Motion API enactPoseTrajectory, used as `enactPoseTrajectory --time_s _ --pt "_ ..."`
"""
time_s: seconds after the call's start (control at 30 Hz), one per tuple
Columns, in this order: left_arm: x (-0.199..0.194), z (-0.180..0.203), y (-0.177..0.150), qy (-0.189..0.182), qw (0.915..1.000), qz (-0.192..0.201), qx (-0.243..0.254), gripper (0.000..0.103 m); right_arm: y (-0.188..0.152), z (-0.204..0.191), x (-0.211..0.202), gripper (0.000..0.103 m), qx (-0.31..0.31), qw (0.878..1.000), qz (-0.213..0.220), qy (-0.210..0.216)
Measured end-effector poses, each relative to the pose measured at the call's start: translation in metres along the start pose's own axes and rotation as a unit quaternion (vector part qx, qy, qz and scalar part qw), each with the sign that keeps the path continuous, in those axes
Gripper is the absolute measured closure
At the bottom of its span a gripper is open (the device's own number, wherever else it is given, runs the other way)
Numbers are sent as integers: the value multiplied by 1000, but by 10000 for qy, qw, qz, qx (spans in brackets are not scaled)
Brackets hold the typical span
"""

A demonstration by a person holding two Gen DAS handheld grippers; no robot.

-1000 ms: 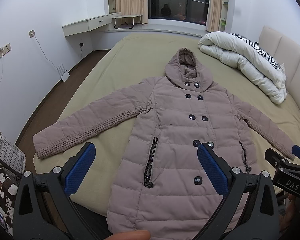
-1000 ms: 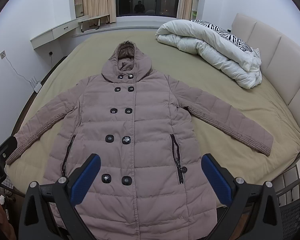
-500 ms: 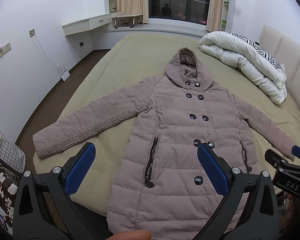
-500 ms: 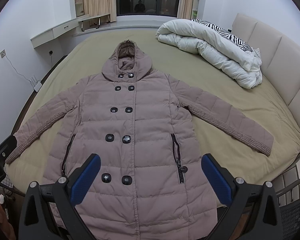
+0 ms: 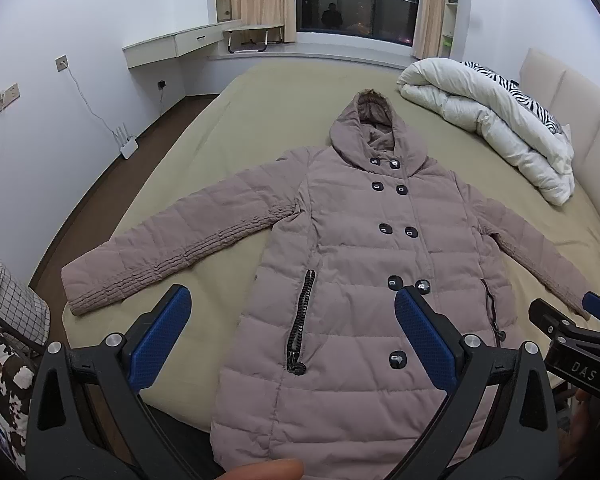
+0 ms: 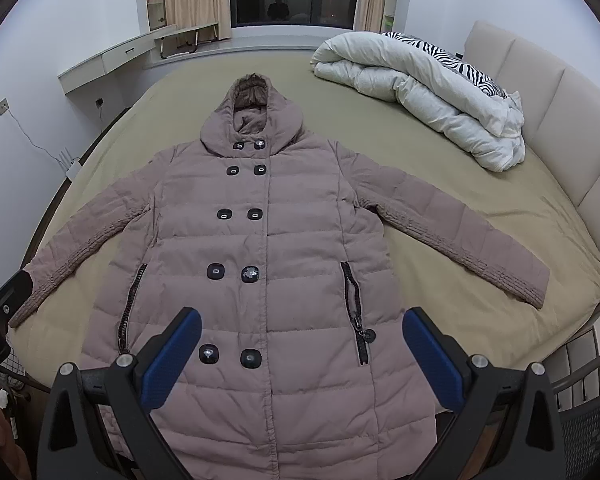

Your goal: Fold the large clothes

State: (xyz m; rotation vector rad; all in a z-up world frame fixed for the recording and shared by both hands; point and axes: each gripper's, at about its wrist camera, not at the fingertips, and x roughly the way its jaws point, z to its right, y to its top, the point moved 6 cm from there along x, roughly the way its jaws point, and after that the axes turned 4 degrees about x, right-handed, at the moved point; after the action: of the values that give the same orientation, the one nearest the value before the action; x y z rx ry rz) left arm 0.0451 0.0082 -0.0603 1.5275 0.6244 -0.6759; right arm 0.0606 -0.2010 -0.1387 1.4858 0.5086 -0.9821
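A long hooded coat (image 6: 268,248) lies flat, front up, on the bed (image 6: 440,176), sleeves spread to both sides, hood at the far end. The left gripper (image 5: 292,336) and right gripper (image 6: 302,350) hover above its near hem, jaws spread wide, holding nothing. A rolled duvet (image 6: 420,92) sits far right.

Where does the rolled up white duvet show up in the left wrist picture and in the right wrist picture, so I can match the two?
Left wrist: the white duvet lies upper right, on the bed against the headboard, right of the coat's hood.
Right wrist: the white duvet lies upper right of centre, closer to the middle, again right of the hood.
Shared landmark: the coat's hood, pointing toward the dark window.
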Motion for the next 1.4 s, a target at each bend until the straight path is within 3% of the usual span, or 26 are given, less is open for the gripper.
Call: enactPoseTrajectory --time_s 0.6,0.73,0.83,0.9,0.97,1.07,1.13,1.27,1.33,1.4 --pt "10 3 -3 29 10000 7 -6 0 9 3 7 0 99 9999 -85 74" --pt "22 5 -7 -311 9994 -82 -143 0 8 29 19 0 730 9960 -12 506" --pt "34 6 -9 -567 9980 -147 -250 0 13 85 43 0 1533 9854 147 727" --pt "50 10 -12 -785 9955 -366 -380 0 9 137 63 0 2235 9722 275 648" --pt "67 14 -14 -915 9930 -581 -468 0 -1 194 88 0 3080 9488 283 647" --pt "89 24 -12 -1078 9917 -516 -472 0 -27 277 125 10 4533 8866 217 889" --pt "101 33 -8 -984 9939 -360 -355 0 -44 322 146 18 5190 8493 235 937" --pt "137 54 -4 -1019 9899 -912 -383 0 -67 386 182 33 6046 7891 336 1028" --pt "151 59 2 -1165 9867 -937 -632 0 -70 408 194 42 6329 7646 468 1127" --pt "163 65 9 -1240 9851 -904 -776 0 -66 422 198 42 6412 7564 660 1115"
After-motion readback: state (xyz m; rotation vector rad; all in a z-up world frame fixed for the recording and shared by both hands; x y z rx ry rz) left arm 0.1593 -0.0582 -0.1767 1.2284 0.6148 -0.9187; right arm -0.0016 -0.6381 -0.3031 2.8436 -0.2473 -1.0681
